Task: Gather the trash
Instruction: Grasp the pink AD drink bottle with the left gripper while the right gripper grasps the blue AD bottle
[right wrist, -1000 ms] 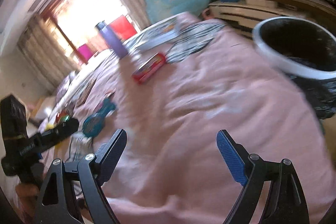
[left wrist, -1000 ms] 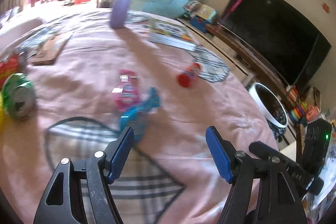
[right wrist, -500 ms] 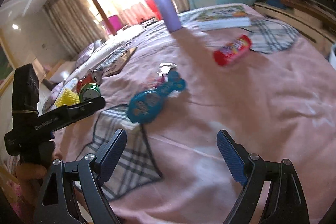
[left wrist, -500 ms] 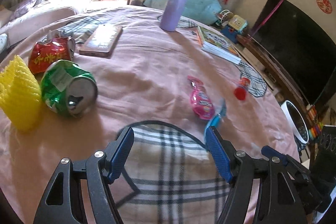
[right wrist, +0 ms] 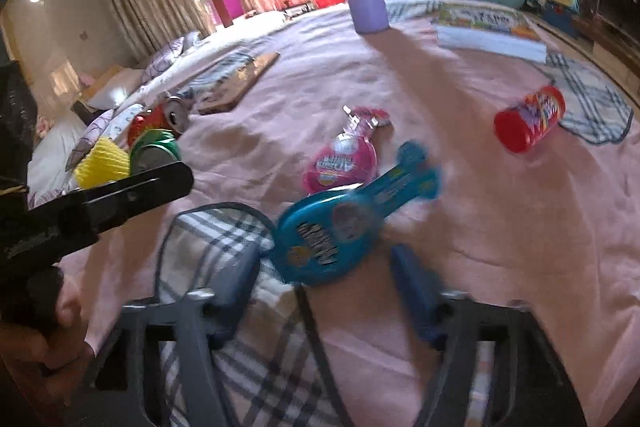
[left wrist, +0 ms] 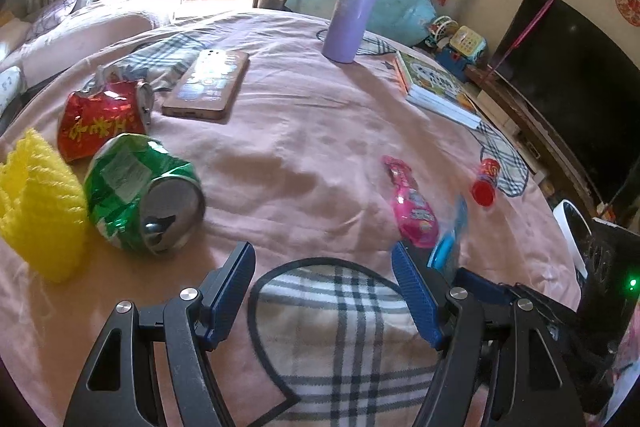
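Observation:
Trash lies on a pink bedspread (left wrist: 304, 131). The left wrist view shows a crushed green can (left wrist: 140, 195), a crushed red can (left wrist: 100, 119) and a yellow foam net (left wrist: 36, 211) at the left. My left gripper (left wrist: 324, 291) is open and empty over a plaid patch, right of the green can. A blue wrapper (right wrist: 336, 235) lies with its near end between the fingers of my right gripper (right wrist: 326, 283). Its jaws are closing, blurred, with no pad visibly pressing. A pink wrapper (right wrist: 344, 151) and a red tube (right wrist: 528, 119) lie beyond.
A purple flask (left wrist: 354, 15) stands at the far side, with a phone (left wrist: 208, 83) and a stack of books (left wrist: 436, 91) nearby. A white bin (left wrist: 572, 231) sits off the bed's right edge below a dark TV. A hand (right wrist: 40, 347) holds the left gripper.
Both views swung left across the bed. The right gripper came up to the blue wrapper and its jaws narrowed. The left gripper moved nearer the green can, still open.

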{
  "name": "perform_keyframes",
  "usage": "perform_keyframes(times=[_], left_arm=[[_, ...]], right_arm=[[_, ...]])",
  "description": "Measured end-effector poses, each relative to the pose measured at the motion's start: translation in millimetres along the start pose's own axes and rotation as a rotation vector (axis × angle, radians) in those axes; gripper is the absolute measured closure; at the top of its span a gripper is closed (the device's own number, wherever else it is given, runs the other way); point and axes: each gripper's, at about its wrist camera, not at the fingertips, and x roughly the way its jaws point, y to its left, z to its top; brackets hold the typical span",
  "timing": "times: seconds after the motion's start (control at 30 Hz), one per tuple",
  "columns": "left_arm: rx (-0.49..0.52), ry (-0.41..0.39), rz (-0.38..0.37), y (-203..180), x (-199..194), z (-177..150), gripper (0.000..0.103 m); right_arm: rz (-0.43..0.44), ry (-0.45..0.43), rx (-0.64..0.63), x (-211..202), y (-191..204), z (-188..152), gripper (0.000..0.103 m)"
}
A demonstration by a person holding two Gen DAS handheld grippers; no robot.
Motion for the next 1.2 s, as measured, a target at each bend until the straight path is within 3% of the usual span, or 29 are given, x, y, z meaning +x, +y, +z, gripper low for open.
perform_keyframes(times=[0.07, 0.17, 0.37, 0.6, 0.7, 0.9, 0.93, 1.0, 1.03, 1.07, 1.2], left_arm=[[0.019, 0.007, -0.009, -8, 7, 4, 0.033], [0.058, 0.020, -0.026, -24, 20, 9, 0.033], [0.147, 0.056, -0.010, -53, 57, 17, 0.033], [0.175, 0.090, -0.016, -71, 97, 26, 0.034], [0.218, 0.108, -0.042, -86, 109, 25, 0.056], [0.261, 0.127, -0.135, -94, 97, 12, 0.057], [0.256, 0.133, -0.143, -91, 93, 10, 0.057], [0.234, 0.161, -0.178, -80, 85, 3, 0.056], [0.223, 0.176, -0.191, -76, 82, -1, 0.056], [0.217, 0.183, -0.191, -72, 79, -2, 0.056], [0.210, 0.148, -0.124, -62, 69, -2, 0.055]], right_arm=[[0.000, -0.012, 0.023, -6, -9, -1, 0.085], [-0.004, -0.031, 0.041, -21, -23, -5, 0.100], [-0.038, -0.062, 0.096, -49, -59, -15, 0.103], [-0.034, -0.084, 0.200, -66, -96, -20, 0.096], [-0.033, -0.099, 0.209, -69, -99, -19, 0.096], [-0.023, -0.109, 0.223, -72, -106, -15, 0.095], [-0.020, -0.106, 0.218, -72, -106, -14, 0.093], [-0.012, -0.105, 0.204, -71, -105, -11, 0.078], [-0.004, -0.104, 0.198, -71, -104, -9, 0.062], [0.004, -0.103, 0.190, -69, -103, -7, 0.053], [0.004, -0.064, 0.127, -55, -95, 3, 0.052]])
